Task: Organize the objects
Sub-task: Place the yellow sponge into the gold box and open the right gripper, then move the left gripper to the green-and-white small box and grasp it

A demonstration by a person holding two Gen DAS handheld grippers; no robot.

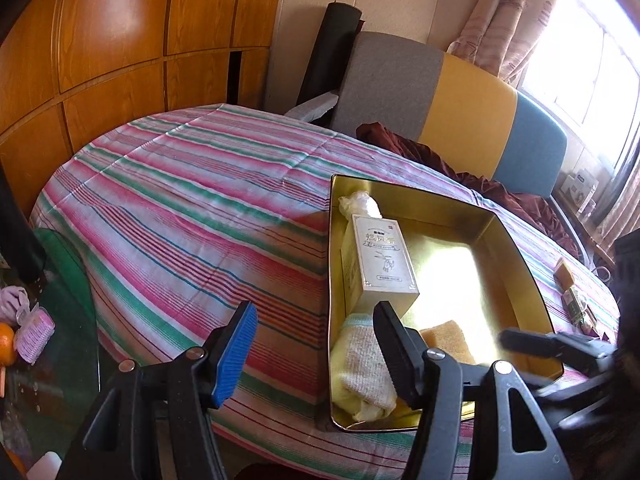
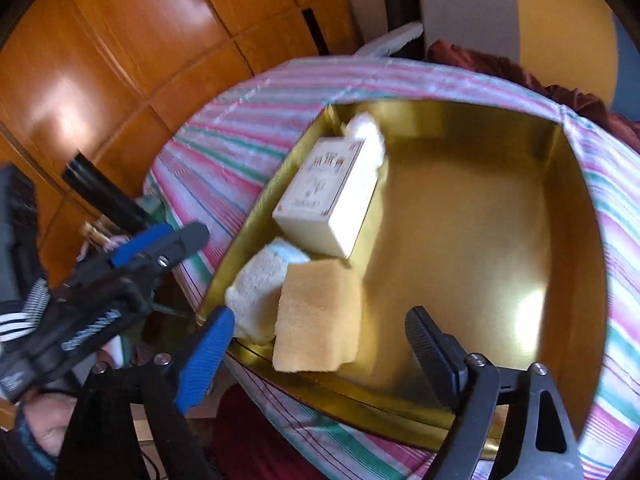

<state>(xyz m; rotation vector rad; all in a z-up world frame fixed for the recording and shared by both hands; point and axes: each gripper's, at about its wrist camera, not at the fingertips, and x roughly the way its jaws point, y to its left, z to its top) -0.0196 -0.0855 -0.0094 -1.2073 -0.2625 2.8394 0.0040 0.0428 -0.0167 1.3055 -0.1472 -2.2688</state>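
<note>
A gold metal tin (image 1: 516,256) lies open on the striped tablecloth; it fills the right wrist view (image 2: 480,248). Along its left side lie a white bundle (image 1: 360,202), a cream box (image 1: 380,260) (image 2: 328,196), a folded yellow-white cloth (image 1: 360,372) (image 2: 256,284) and a yellow sponge (image 1: 446,338) (image 2: 316,320). My left gripper (image 1: 316,354) is open and empty over the tin's near left edge. My right gripper (image 2: 320,354) is open and empty just above the sponge; it also shows at the right of the left wrist view (image 1: 560,348).
Small packets (image 1: 572,292) lie on the cloth right of the tin. A grey, yellow and blue sofa (image 1: 460,92) with a maroon cloth stands behind the table. A glass side table (image 1: 60,320) at the left holds a pink item and an orange. Wooden cabinets line the wall.
</note>
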